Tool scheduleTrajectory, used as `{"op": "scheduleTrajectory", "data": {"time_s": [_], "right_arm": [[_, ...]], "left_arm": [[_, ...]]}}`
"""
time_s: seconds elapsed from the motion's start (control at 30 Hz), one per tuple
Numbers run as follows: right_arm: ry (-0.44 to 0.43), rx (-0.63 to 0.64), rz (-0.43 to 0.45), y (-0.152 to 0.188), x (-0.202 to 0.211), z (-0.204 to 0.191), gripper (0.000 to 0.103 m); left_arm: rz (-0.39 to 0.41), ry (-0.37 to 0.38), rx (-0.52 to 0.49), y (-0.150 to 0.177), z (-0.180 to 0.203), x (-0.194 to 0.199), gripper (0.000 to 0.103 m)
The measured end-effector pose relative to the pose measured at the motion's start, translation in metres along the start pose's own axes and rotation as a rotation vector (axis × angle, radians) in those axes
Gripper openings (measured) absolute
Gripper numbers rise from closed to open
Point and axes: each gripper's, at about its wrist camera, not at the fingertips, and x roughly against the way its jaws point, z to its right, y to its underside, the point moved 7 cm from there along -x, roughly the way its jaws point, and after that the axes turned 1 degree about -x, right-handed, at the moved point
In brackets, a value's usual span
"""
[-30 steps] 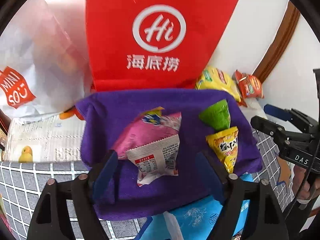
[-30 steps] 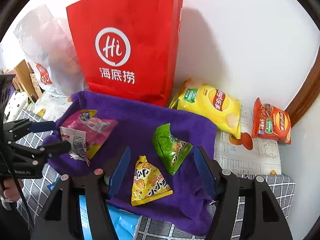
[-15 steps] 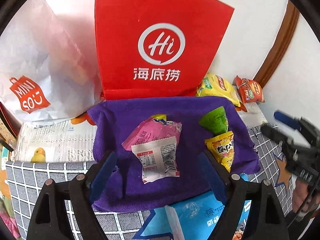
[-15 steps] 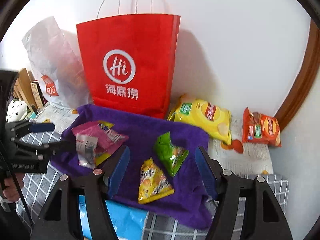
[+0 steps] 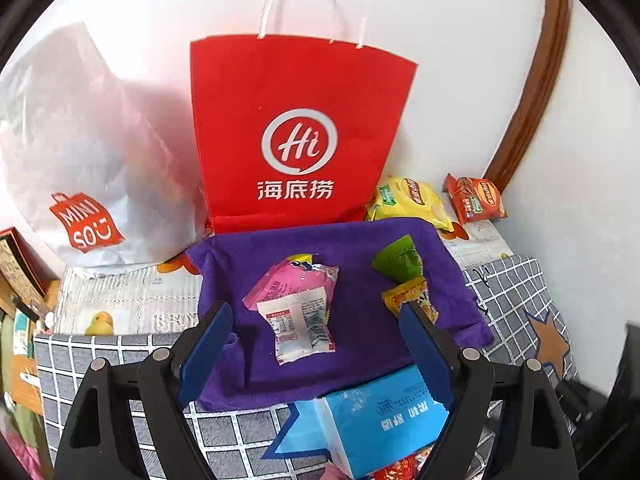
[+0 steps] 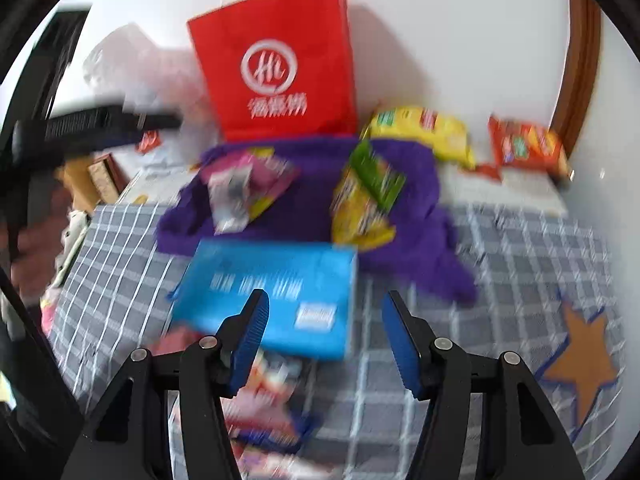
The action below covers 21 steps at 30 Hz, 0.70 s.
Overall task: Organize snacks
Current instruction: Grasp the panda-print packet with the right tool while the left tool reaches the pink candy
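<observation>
The left gripper [image 5: 316,330] hangs wide open and empty, the right gripper [image 6: 325,328] is closing on nothing above a blue box [image 6: 272,292], and farther back four snack packs, one pink snack pack [image 5: 294,282] among them, lie on the purple cloth [image 5: 360,344] before a red bag [image 5: 296,132].

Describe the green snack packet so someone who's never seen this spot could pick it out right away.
Start at the tall red paper bag standing against the white wall; a purple cloth lies spread in front of it. The green snack packet lies toward the cloth's right side, just behind a yellow packet. It is the only green, pointed pouch there; the pink packet to its left is flatter and wider.
</observation>
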Motion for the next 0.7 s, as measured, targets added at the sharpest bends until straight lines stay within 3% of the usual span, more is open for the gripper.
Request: {"op": "scheduleTrajectory", "data": {"time_s": [0.1,0.4,0.57,0.7], "right_arm": [[-0.008,-0.03,-0.027,0.023,-0.006,-0.006,0.059],[-0.109,-0.103,-0.101,0.054,-0.025,-0.027,0.059],[-0.081,-0.035,-0.139,0.062,-0.044,-0.045,0.06],[-0.071,0.0,-0.11,0.064,-0.04,-0.05,0.05]], "left_arm": [[0.037,-0.054,-0.06,-0.001,0.012,0.014,0.085],[0.089,-0.076,-0.154,0.01,0.039,0.051,0.085],[0.065,-0.088,-0.093,0.041,0.016,0.06,0.085],[0.022,-0.099,-0.056,0.072,-0.008,0.06,0.085]]}}
